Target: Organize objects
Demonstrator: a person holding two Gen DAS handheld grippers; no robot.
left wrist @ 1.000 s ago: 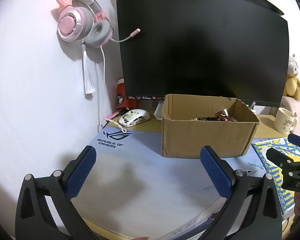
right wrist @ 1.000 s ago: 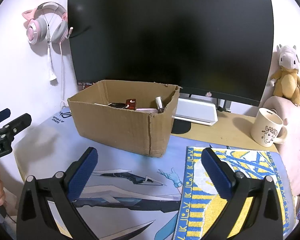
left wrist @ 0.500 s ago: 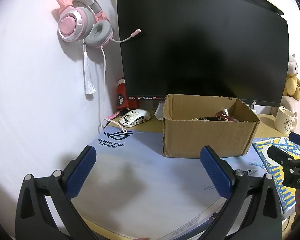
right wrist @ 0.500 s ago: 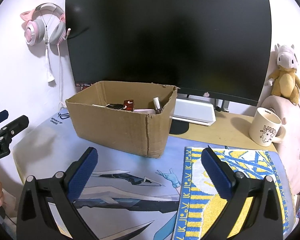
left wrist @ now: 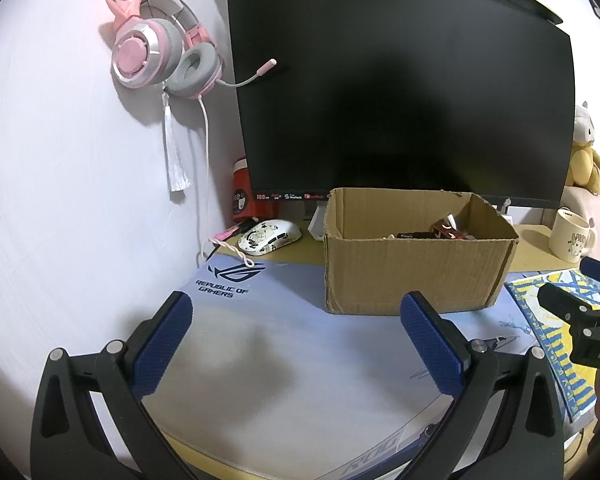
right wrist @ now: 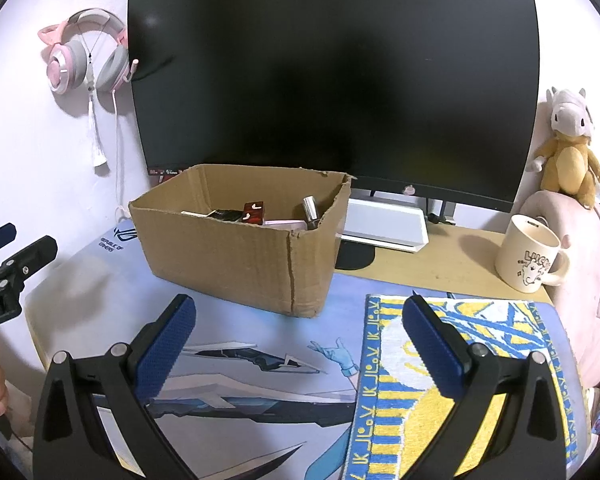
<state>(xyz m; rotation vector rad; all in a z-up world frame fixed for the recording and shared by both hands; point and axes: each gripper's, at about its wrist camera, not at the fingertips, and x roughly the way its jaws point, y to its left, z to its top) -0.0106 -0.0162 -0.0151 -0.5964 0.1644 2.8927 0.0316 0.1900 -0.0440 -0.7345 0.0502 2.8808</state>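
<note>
Over the last second the box (right wrist: 244,252) has slid slightly left and down in the right view, so the right gripper (right wrist: 298,344) has crept nearer while the left gripper (left wrist: 296,344) barely moves: an approach, I judge. Both hover low over the mat (left wrist: 260,360), fingers spread wide, holding nothing. The box sits mid-frame under the monitor (left wrist: 400,92), small items (right wrist: 254,212) inside; towel (right wrist: 460,360) lower right.
</note>
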